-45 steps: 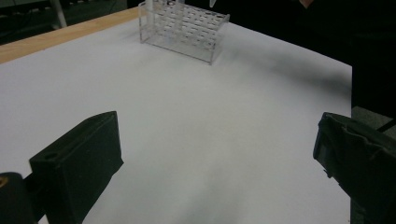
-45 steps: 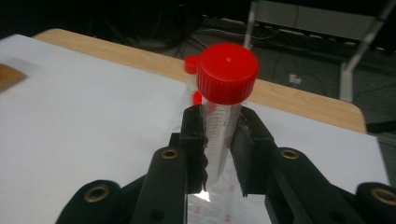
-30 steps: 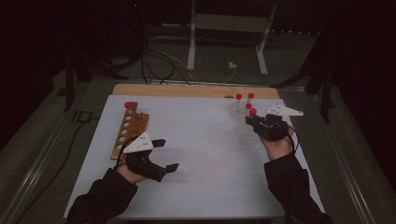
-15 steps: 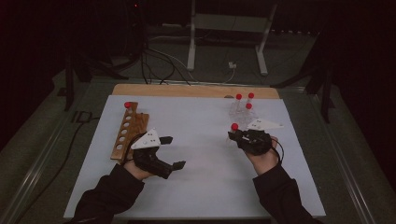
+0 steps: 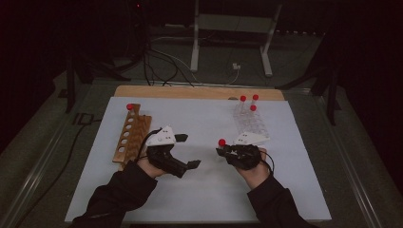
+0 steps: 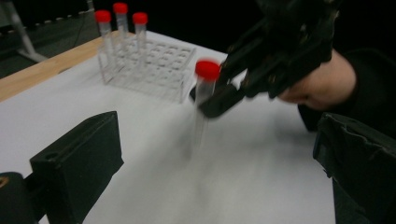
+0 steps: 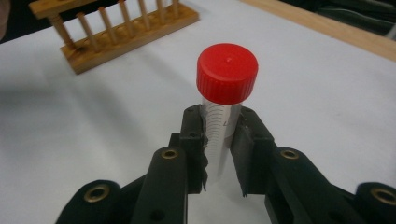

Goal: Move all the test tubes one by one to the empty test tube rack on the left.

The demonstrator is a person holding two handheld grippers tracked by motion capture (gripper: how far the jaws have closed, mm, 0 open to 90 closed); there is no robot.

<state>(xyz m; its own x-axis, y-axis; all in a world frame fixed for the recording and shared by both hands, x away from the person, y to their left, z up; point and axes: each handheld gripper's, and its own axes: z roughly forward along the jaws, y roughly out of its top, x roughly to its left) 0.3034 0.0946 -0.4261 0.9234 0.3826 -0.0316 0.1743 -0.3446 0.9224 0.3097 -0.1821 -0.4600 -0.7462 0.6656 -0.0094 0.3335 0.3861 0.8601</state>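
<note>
The room is dark, and light falls mostly on the white table top (image 5: 209, 190) in the lower middle of the frame. At the top centre a white metal stand (image 5: 233, 38) is on the grey floor (image 5: 33, 156), with black cables (image 5: 157, 66) to its left.

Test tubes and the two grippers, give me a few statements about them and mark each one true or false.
1. The right gripper grips a red-capped tube just below its cap. True.
2. The left gripper also grips a tube. False: its fingers are spread with nothing between them.
3. Three red-capped tubes stand in the clear rack. True.
4. The wooden rack holds no tube. False: one red-capped tube stands at its far end.
5. The held tube lies flat on the table. False: it is upright, in the gripper.
</note>
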